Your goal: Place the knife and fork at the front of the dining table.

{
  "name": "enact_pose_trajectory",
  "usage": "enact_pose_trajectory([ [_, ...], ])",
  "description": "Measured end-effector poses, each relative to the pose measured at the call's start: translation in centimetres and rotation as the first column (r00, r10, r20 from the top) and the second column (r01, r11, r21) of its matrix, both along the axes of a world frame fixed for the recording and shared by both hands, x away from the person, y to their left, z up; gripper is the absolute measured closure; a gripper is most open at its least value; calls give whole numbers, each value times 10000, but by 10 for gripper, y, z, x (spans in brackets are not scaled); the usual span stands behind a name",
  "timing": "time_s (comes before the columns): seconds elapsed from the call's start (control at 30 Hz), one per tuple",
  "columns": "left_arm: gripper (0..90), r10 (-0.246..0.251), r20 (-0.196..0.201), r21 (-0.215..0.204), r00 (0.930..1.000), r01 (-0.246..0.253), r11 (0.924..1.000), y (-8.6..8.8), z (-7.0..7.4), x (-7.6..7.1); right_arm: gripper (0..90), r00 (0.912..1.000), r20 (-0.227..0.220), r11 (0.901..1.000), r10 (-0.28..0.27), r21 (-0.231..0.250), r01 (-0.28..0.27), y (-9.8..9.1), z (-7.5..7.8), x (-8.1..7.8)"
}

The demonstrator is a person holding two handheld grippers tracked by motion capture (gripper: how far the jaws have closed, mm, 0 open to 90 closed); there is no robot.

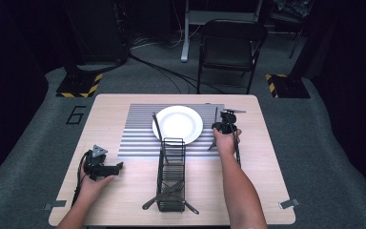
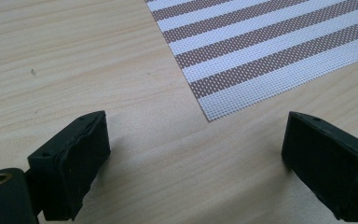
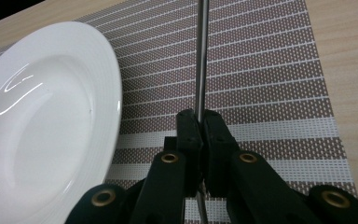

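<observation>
Right hand-held gripper (image 3: pixel 200 122) is clamping a thin utensil (image 3: pixel 202 56) by its shaft, holding it low over the mat (image 3: pixel 270 70) just right of the plate (image 3: pixel 42 116), probably lining it up as a place setting. Left hand-held gripper (image 2: pixel 191 158) is resting on the table (image 2: pixel 51 56), jaws apart and empty, near the mat corner, probably waiting its turn at the caddy (image 1: pixel 171 176).

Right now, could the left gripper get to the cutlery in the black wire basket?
Probably yes. The left gripper is open and empty, the basket stands just beside it, and bare table lies between them.
</observation>
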State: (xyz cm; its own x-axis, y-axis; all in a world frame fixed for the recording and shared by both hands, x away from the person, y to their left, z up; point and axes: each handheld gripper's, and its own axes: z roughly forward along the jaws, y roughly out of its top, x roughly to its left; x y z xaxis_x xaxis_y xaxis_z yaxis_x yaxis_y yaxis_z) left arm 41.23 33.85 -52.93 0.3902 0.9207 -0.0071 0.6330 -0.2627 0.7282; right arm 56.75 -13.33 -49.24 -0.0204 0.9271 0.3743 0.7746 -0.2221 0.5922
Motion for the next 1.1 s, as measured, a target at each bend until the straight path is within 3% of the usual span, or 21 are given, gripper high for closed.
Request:
enact_pose_trajectory([
  [0.03,74,-2,0,2,10000,2,10000,0,0,0,874,9999,-160,10000,-16,5,16,1,-1,1],
  [0.5,74,-36,26,-8,10000,36,10000,0,0,0,871,9997,-172,9995,-176,-278,171,9,-7,6],
  [0.83,74,-45,24,0,10000,45,10000,0,0,0,861,9984,-487,9982,-298,-540,272,10,-14,8],
  [1.1,74,-37,24,-6,10000,37,10000,0,0,0,834,9983,-497,9989,-310,-357,292,8,-14,8],
])
